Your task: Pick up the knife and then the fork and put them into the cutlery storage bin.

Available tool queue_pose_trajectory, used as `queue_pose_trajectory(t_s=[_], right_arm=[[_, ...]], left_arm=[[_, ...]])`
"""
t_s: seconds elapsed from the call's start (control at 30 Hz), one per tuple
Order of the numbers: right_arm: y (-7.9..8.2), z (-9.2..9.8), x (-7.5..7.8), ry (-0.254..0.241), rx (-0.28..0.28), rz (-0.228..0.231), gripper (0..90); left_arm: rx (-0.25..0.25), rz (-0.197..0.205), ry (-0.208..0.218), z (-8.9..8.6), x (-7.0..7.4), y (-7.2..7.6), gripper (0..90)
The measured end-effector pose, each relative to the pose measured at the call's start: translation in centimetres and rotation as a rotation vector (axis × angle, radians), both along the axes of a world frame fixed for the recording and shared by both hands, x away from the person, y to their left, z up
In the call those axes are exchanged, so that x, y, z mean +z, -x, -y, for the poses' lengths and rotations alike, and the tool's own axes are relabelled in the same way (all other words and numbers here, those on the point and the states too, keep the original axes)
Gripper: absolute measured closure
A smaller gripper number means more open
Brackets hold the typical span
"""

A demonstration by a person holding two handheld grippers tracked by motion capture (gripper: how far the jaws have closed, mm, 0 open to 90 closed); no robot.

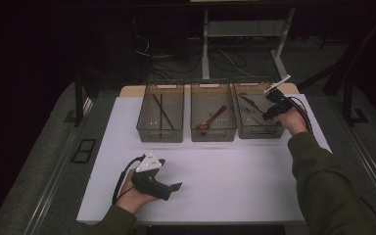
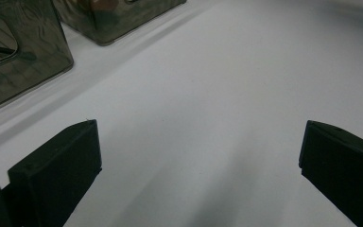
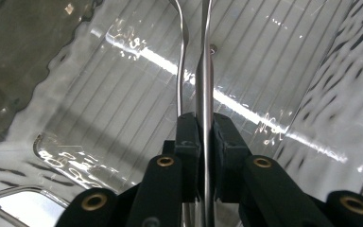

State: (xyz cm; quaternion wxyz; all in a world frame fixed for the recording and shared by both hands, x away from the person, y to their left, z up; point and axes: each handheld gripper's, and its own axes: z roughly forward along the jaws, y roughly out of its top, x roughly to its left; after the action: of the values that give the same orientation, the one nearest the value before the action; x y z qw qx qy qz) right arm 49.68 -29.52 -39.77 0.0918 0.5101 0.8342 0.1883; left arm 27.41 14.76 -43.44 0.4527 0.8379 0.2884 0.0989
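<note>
The left gripper [image 1: 174,188] rested low over the white table [image 1: 225,181], near its front edge, its jaws spread wide with nothing between them. Three smoky translucent bins stood in a row at the back. The left bin [image 1: 160,111] held two dark chopsticks [image 1: 162,111]; the middle bin [image 1: 213,110] held a wooden spoon [image 1: 210,119]. The right gripper [image 1: 270,113] reached down into the right bin [image 1: 257,108], jaws drawn narrow and clamped on a metal utensil handle [image 3: 204,85]. That handle was slim, polished steel, running straight up between the pads over the bin's ribbed floor. A second steel utensil [image 3: 183,56], its handle curved, lay just beside it. Which kind of utensil was gripped could not be told.
</note>
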Motion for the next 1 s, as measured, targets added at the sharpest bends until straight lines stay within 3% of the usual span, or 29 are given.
queue_pose_trajectory(t_s=[0.47,0.7,1.0], right_arm=[[0.4,1.1,1.7,-0.106,-0.049,0.108,55.3],[1.2,1.3,2.7,-0.160,-0.015,0.186,41.8],[2.2,1.2,3.4,-0.180,-0.015,0.276,31.4]], left_arm=[[-0.001,-0.001,0.003,0.0,0.0,0.0,0.0],[0.008,0.001,0.009,-0.2,0.1,-0.2,0.0],[0.015,-0.009,0.003,-0.6,0.0,-0.5,0.0]])
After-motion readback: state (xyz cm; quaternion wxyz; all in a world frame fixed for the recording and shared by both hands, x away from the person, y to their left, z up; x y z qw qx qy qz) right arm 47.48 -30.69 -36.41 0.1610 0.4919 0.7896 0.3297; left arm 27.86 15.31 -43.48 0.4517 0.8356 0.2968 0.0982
